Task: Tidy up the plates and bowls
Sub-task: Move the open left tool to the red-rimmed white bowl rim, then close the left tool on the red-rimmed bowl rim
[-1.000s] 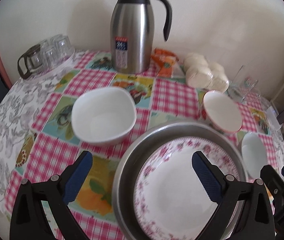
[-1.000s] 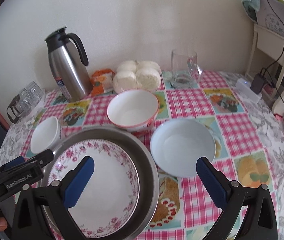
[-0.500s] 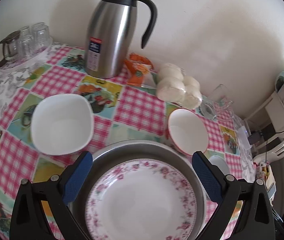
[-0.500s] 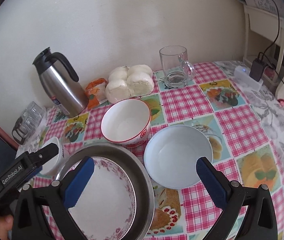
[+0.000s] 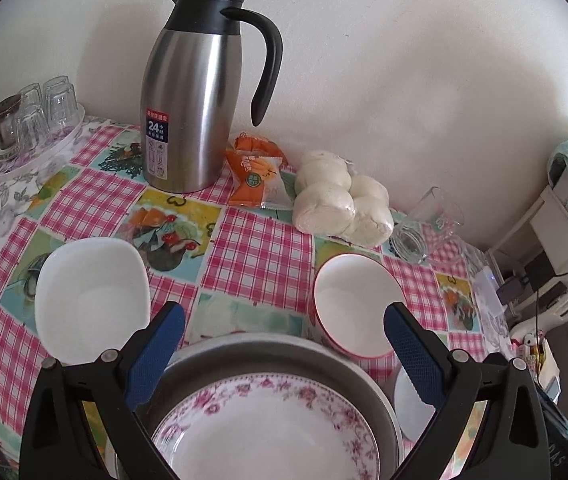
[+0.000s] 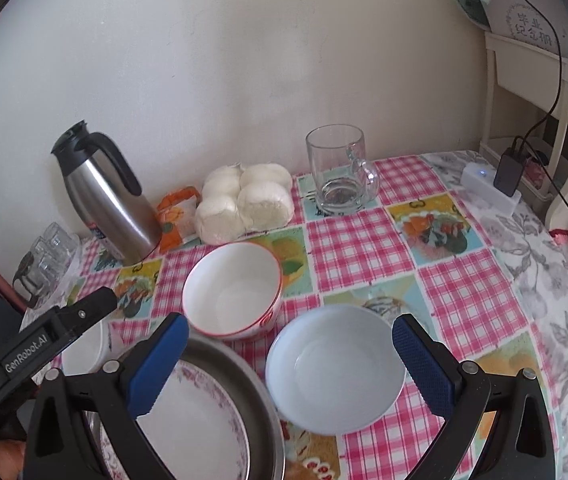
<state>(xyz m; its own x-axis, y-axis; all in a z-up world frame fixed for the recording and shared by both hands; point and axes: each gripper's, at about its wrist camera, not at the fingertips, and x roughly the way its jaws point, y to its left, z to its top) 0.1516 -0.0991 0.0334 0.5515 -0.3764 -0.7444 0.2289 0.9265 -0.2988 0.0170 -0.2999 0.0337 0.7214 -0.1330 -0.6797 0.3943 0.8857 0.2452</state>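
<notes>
A pink-flowered plate [image 5: 267, 432] [image 6: 195, 420] lies inside a wide metal pan [image 5: 243, 346] [image 6: 243, 376] at the table's near edge. A white squarish bowl [image 5: 91, 296] sits left of the pan. A red-rimmed bowl [image 5: 354, 308] [image 6: 231, 290] stands behind the pan. To its right rests a pale blue bowl [image 6: 336, 368]. My left gripper [image 5: 279, 354] hangs open above the pan, holding nothing. My right gripper [image 6: 290, 362] is open above the gap between pan and blue bowl, also holding nothing.
A steel thermos jug [image 5: 199, 104], a snack packet [image 5: 257, 176], bagged buns [image 5: 340, 200] and a glass mug [image 6: 340, 172] line the wall. Small glasses on a tray [image 5: 31, 120] stand far left. A shelf with cables [image 6: 524, 80] is at the right.
Both grippers have drawn back and tilted up, so the pan and plate sit lower in view. The left view swung right from the white bowl. No dish has moved.
</notes>
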